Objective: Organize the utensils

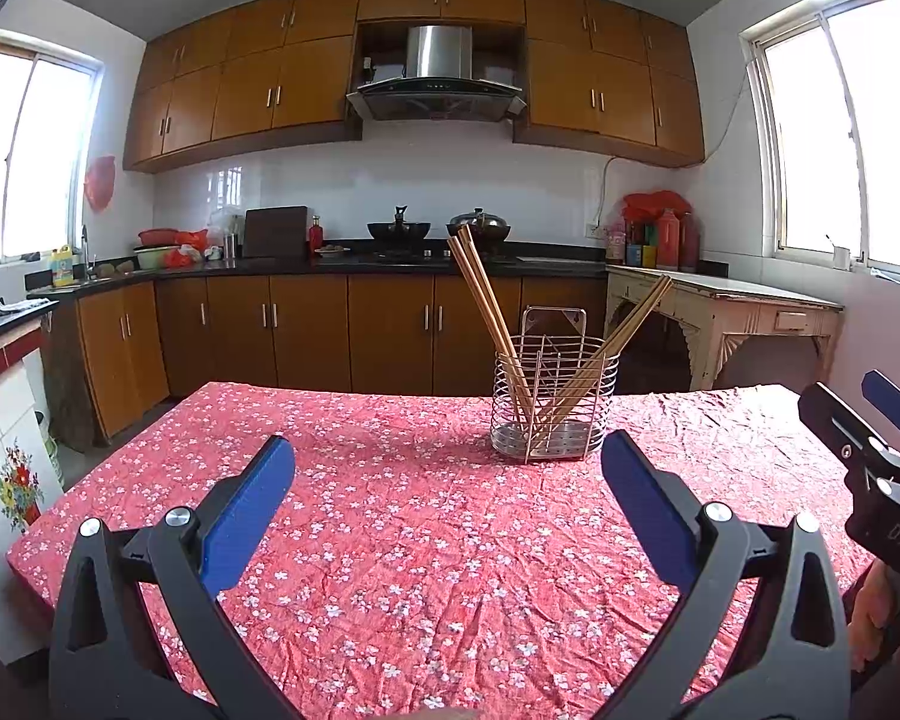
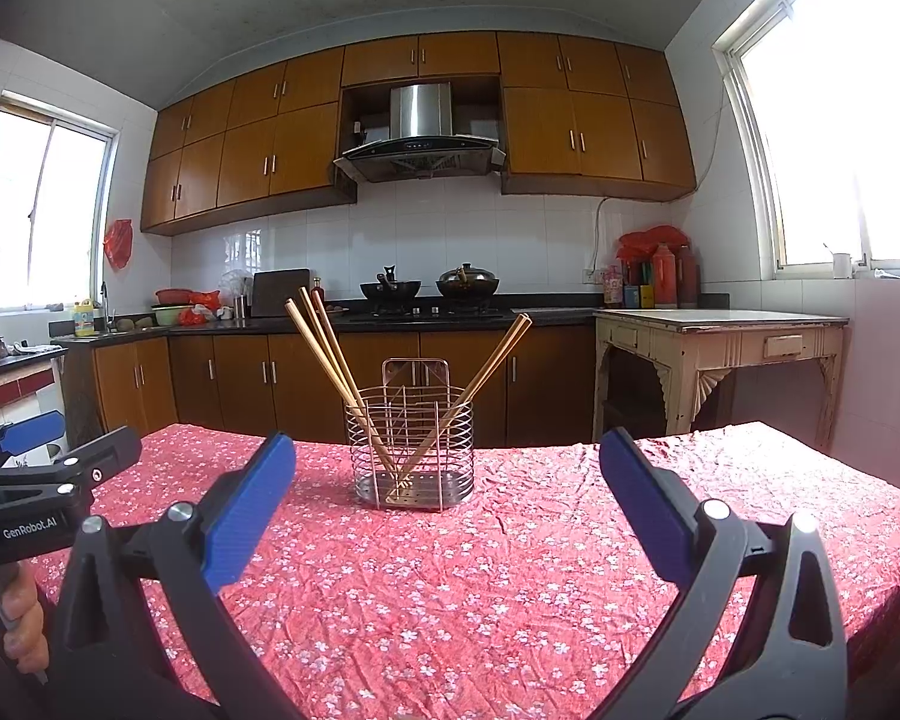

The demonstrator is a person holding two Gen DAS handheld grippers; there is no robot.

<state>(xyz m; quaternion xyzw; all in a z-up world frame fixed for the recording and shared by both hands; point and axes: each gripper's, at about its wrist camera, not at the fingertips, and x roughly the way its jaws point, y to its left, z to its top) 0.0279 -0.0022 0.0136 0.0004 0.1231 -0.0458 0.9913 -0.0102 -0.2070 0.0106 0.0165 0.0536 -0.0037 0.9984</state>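
A wire metal utensil holder (image 1: 553, 402) stands on the table's red floral cloth (image 1: 402, 540). Several wooden chopsticks (image 1: 491, 312) lean out of it, some to the left and some to the right. The holder (image 2: 413, 450) and chopsticks (image 2: 330, 354) also show in the right wrist view. My left gripper (image 1: 448, 468) is open and empty, well short of the holder. My right gripper (image 2: 448, 468) is open and empty, also short of the holder. The right gripper's body shows at the right edge of the left wrist view (image 1: 882, 456), and the left gripper at the left edge of the right wrist view (image 2: 42, 468).
Behind the table run brown kitchen cabinets and a dark counter (image 1: 330, 267) with woks on a stove (image 2: 426, 294). A worn cream side table (image 2: 720, 336) stands at the right by the wall. The cloth-covered table (image 2: 510, 588) ends at its far edge just behind the holder.
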